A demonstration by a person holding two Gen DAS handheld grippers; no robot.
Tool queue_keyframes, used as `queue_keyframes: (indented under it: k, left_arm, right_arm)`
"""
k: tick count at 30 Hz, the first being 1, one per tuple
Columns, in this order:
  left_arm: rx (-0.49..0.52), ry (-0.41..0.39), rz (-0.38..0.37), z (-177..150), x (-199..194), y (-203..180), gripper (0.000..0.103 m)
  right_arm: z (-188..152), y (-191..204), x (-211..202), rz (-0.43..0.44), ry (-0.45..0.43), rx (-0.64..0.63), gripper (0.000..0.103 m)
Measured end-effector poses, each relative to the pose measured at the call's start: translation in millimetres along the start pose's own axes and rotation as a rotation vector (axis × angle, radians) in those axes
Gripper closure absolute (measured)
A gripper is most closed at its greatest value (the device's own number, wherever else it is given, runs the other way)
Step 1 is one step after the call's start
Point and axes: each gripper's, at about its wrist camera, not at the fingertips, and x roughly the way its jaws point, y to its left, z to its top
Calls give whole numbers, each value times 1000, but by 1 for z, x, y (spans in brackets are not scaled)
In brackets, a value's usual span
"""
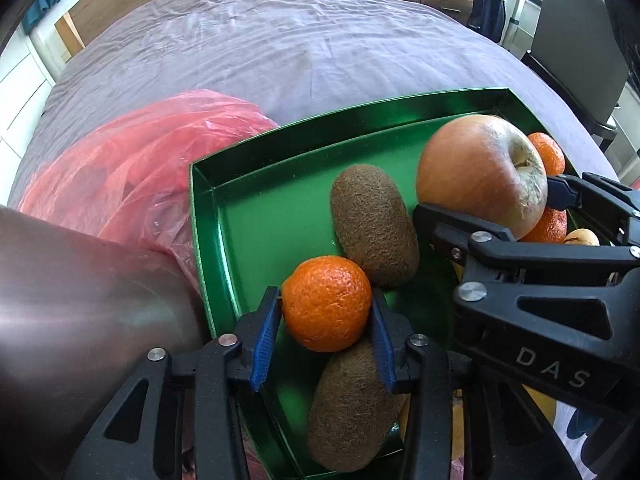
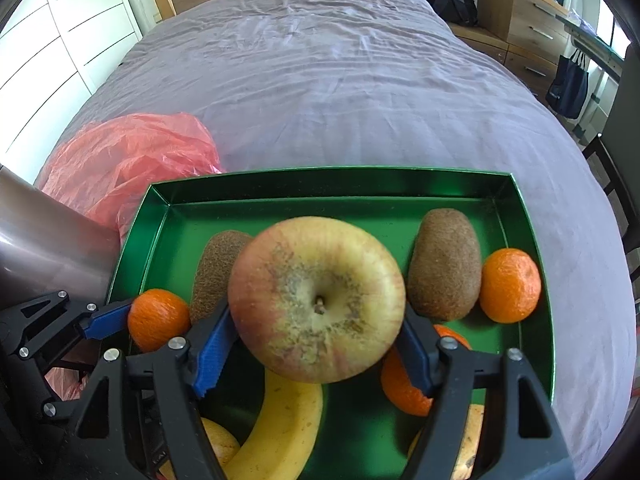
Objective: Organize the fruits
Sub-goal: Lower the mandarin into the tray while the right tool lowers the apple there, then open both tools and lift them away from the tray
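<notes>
A green tray (image 1: 208,208) (image 2: 320,184) lies on the bed with fruit in it. The jaws of my left gripper (image 1: 326,312) flank a mandarin (image 1: 326,304) (image 2: 158,318) at the tray's near left. Its blue pads stand just off the peel, and the mandarin rests against two kiwis (image 1: 374,224) (image 1: 352,404). My right gripper (image 2: 314,320) (image 1: 492,208) is shut on a large yellow-red apple (image 2: 316,300) (image 1: 480,176), held stem side towards the camera above a banana (image 2: 280,432). Another kiwi (image 2: 444,264) and mandarin (image 2: 510,284) lie at the tray's right.
A crumpled red plastic bag (image 1: 132,168) (image 2: 128,160) lies left of the tray. A shiny metal vessel (image 1: 80,300) (image 2: 48,240) stands close at the near left. Purple bedding (image 2: 340,80) stretches beyond. A chair (image 1: 580,60) and drawers stand right of the bed.
</notes>
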Motion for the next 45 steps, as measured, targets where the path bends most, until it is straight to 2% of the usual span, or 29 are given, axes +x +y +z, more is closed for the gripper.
queue_keyframes:
  k: [3, 11, 17, 24, 29, 33, 36, 40, 42, 45]
  left_arm:
    - [18, -14, -9, 0, 0, -5, 52]
    - [34, -65, -24, -8, -10, -11, 43]
    - [61, -149, -51, -29, -43, -9, 37]
    - [116, -235, -99, -59, -90, -12, 34]
    - [157, -304, -178, -105, -138, -4, 34]
    - [160, -369, -223, -149, -175, 16, 30]
    - [151, -410, -216, -177, -196, 34, 30]
    - [120, -443, -157, -221, -231, 73, 28]
    - [94, -453, -133, -239, -244, 92, 20]
    - [46, -463, -95, -266, -256, 123, 18]
  right_arm:
    - [-1, 1, 1, -6, -8, -1, 0]
    - [-4, 3, -3, -27, -31, 6, 0]
    - [-4, 4, -22, -94, -80, 17, 0]
    - [-18, 13, -72, -154, -158, 43, 0]
    - [-51, 30, -115, -191, -208, 66, 0]
    - [-83, 56, -142, -208, -239, 54, 0]
    - [-108, 85, -163, -212, -266, 38, 0]
    - [-139, 125, -194, -203, -301, 49, 0]
    - [-154, 149, -210, -184, -318, 43, 0]
    - [-169, 180, -223, -167, -329, 14, 0]
